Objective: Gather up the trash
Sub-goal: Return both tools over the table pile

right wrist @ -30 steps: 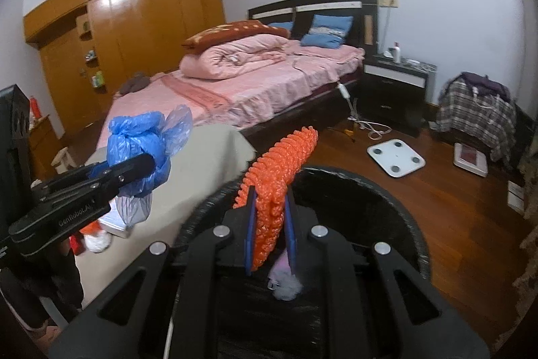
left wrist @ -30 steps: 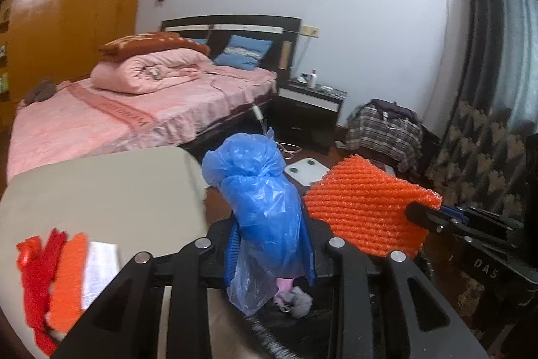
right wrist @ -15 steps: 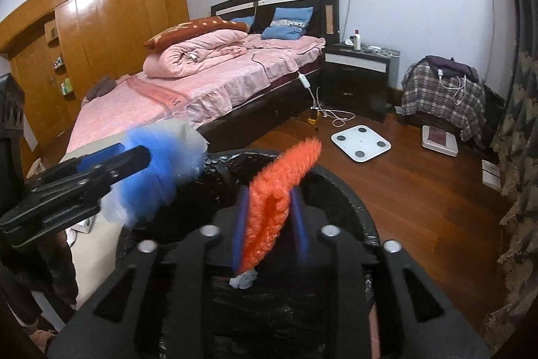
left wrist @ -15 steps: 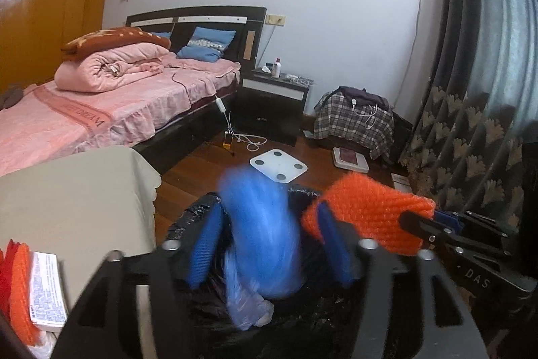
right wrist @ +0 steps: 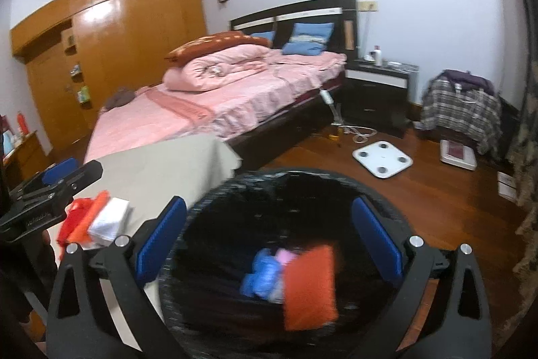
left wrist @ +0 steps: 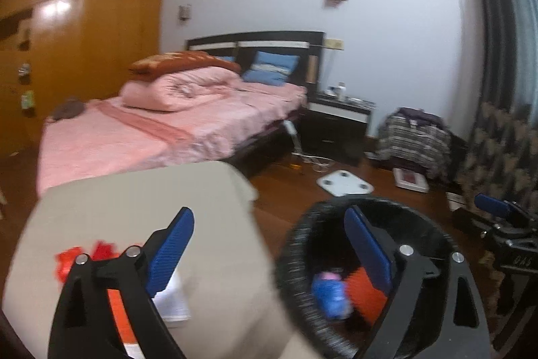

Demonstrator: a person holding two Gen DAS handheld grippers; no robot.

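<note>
Right wrist view looks down along the right gripper (right wrist: 269,232), whose blue-padded jaws are swinging apart and already stand wide, with nothing pressed between the pads. Below them sits the black trash bin (right wrist: 215,190), lined with a dark bag, filling the frame from about 5 o'clock to 8 o'clock. Inside it, blurred, lie an orange foam net (right wrist: 309,286) at roughly 6 o'clock and a crumpled blue plastic bag (right wrist: 264,273) touching its left edge, with a small pink scrap (right wrist: 285,256) just above them. At 9 o'clock the left gripper (right wrist: 72,169) reaches in over a beige-covered table (right wrist: 175,164), and near its tip lies a little heap of orange and red scraps (right wrist: 82,219) beside a white folded paper (right wrist: 109,219). Left wrist view shows the left gripper (left wrist: 269,239) likewise opening, its jaws wide and empty: the left finger hangs over the table (left wrist: 134,201), the right one over the bin (left wrist: 296,244) at about 5 o'clock. The blue bag (left wrist: 328,295) and orange net (left wrist: 364,293) rest side by side in the bin's bottom. Orange scraps (left wrist: 85,253) and white paper (left wrist: 171,301) lie on the table at 7 o'clock, partly hidden by the finger. The right gripper (left wrist: 494,207) shows at 3 o'clock.
</note>
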